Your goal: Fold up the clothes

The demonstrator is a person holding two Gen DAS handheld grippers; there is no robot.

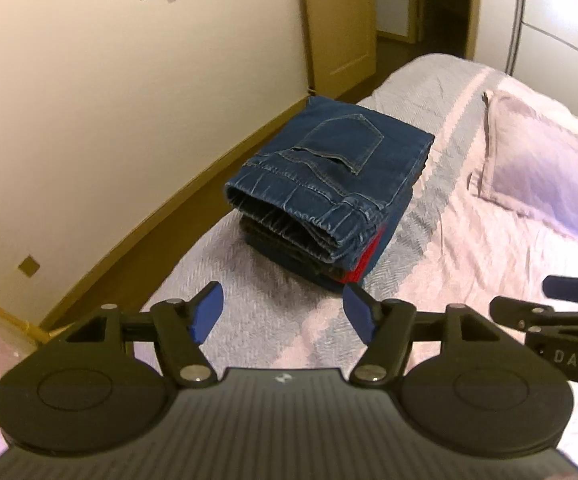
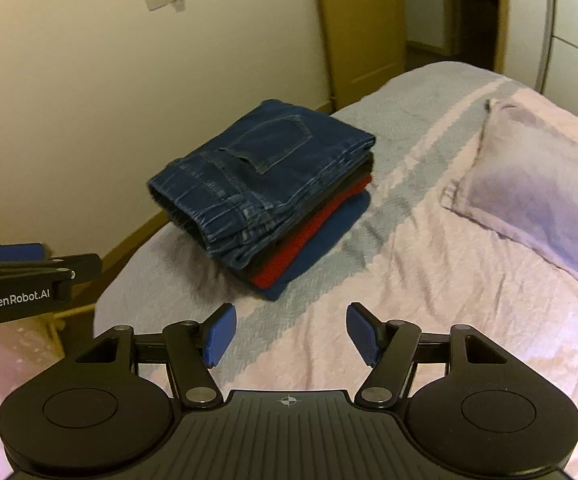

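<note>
A folded pair of dark blue jeans (image 1: 329, 176) (image 2: 257, 176) tops a small stack of folded clothes near the bed's left edge. Under it lie a dark garment, a red garment (image 2: 309, 232) (image 1: 369, 256) and a blue one (image 2: 329, 236). My left gripper (image 1: 283, 312) is open, hovering just short of the stack with nothing between its blue pads. My right gripper (image 2: 289, 332) is open too, empty, a bit farther back and to the right of the stack. Each gripper shows at the edge of the other's view.
The bed (image 1: 429, 272) has a pale pink and grey striped cover. A pillow (image 2: 537, 184) (image 1: 541, 160) lies to the right of the stack. A cream wall (image 1: 129, 100) and wooden floor run along the left; a door (image 2: 361, 20) stands beyond the bed.
</note>
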